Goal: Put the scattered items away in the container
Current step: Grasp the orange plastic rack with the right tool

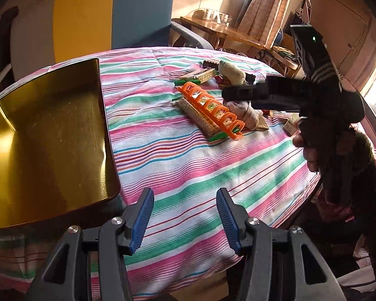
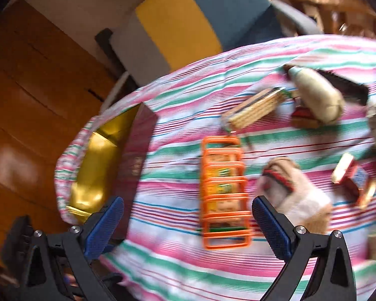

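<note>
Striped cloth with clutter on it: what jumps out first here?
The bright orange plastic rack lies mid-cloth atop a cracker packet. Left of it sits an empty gold tin. Blue-padded left tongs gape open in the foreground.

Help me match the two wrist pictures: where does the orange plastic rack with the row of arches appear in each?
Left wrist: orange plastic rack slightly right of centre, running diagonally.
Right wrist: orange plastic rack centre, running vertically.
Shared landmark: gold metal container, left of the rack in both.

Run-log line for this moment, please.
left claw open, empty | right claw open over orange rack | gold tin empty
</note>
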{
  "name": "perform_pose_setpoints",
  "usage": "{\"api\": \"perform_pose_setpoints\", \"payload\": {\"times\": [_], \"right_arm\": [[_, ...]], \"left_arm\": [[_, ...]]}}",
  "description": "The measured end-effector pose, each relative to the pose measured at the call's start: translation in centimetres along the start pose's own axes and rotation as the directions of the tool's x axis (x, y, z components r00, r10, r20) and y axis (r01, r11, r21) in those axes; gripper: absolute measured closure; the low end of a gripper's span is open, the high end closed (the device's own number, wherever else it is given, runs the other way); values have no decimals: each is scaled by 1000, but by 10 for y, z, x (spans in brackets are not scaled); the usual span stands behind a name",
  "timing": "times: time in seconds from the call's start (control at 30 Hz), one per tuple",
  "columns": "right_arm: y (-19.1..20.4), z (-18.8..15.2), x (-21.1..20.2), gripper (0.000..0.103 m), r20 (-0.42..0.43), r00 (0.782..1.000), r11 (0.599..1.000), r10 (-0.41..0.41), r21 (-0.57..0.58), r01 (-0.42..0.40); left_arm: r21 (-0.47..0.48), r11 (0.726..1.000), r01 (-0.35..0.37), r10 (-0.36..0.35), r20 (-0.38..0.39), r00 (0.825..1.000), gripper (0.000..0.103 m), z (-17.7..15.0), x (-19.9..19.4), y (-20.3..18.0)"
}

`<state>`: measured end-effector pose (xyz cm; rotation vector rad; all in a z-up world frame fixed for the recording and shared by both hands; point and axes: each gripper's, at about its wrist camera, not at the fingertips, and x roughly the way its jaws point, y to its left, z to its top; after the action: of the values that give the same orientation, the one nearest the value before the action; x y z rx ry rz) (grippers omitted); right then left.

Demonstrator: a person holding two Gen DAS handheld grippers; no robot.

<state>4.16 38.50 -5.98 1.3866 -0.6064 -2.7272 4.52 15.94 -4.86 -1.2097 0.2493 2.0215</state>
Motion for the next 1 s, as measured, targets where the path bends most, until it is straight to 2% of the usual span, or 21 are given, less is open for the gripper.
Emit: {"api": "perform_pose_setpoints", "payload": {"times": [0.07, 0.2, 0.27, 0.33, 0.43, 0.47, 0.53, 0.57, 0.63, 0.7, 0.73, 0.77, 0.8, 0.83, 0.87, 0.9, 0.93, 1.0], "right_arm": [[12, -10, 6, 0, 2, 992, 988, -122, -97, 122], [26, -26, 22, 0, -37, 976, 955, -214, -217, 201], [27, -30, 29, 2, -35, 955, 926, -294, -257, 275], [18, -23, 25, 4, 24, 931, 907, -364, -220, 360], [3, -9, 8, 4, 93, 917, 907, -387, -142, 397], [-1, -5, 5, 4, 118, 895, 885, -430, -140, 443], [-8, 2, 5, 4, 154, 826, 813, -543, -150, 562], [-15, 7, 4, 4, 159, 813, 804, -561, -130, 580], [-32, 18, 2, 4, 135, 808, 806, -574, -79, 586], [-35, 25, -14, 4, 138, 889, 893, -437, -48, 447], [-33, 25, -20, 4, 111, 948, 952, -298, -36, 304], [-31, 25, -25, 3, 81, 987, 990, -138, -20, 141], [-28, 21, -25, 1, 23, 999, 999, 46, 6, -46], [-25, 14, -22, 0, -20, 988, 988, 153, 27, -152], [-21, 5, -18, 0, -57, 969, 970, 242, 49, -240], [-18, -3, -14, 0, -93, 939, 943, 330, 74, -324], [-14, -15, -9, 0, -123, 919, 926, 376, 94, -366], [-10, -31, 1, 0, -127, 904, 911, 409, 124, -394]], "left_arm": [[-3, 1000, 1, -1, 6, 1000, 50, -1, -2, 1], [-3, 1000, 0, 0, 18, 1000, 50, -1, -6, 0], [-1, 1000, -1, 1, 22, 1000, 50, -2, -8, -1], [3, 1000, -4, 4, 27, 1000, 50, -2, -10, -2], [12, 1000, -6, 6, 25, 1000, 50, -1, -8, -4], [11, 1000, -5, 4, 20, 1000, 50, 0, -7, -4], [9, 1000, 1, -1, 10, 1000, 49, 2, -3, -6], [7, 1000, 3, -3, 5, 1000, 49, 3, -2, -6], [3, 1000, 8, -8, -1, 1000, 49, 5, 0, -7], [0, 1000, 13, -13, -4, 1000, 49, 7, 1, -8], [0, 1000, 13, -13, -3, 1000, 49, 8, 2, -8], [0, 1000, 14, -14, -3, 1000, 49, 8, 2, -8], [-2, 1000, 16, -16, -2, 1000, 49, 9, 2, -8], [-5, 1000, 19, -19, -1, 1000, 49, 10, 1, -7], [-8, 1000, 20, -20, 1, 1000, 49, 10, 1, -6], [-11, 1000, 18, -18, 3, 1000, 49, 10, 0, -5], [-15, 1000, 19, -19, 4, 1000, 49, 9, -1, -4], [-29, 999, 22, -22, -1, 1000, 48, 7, -1, 0]]}}
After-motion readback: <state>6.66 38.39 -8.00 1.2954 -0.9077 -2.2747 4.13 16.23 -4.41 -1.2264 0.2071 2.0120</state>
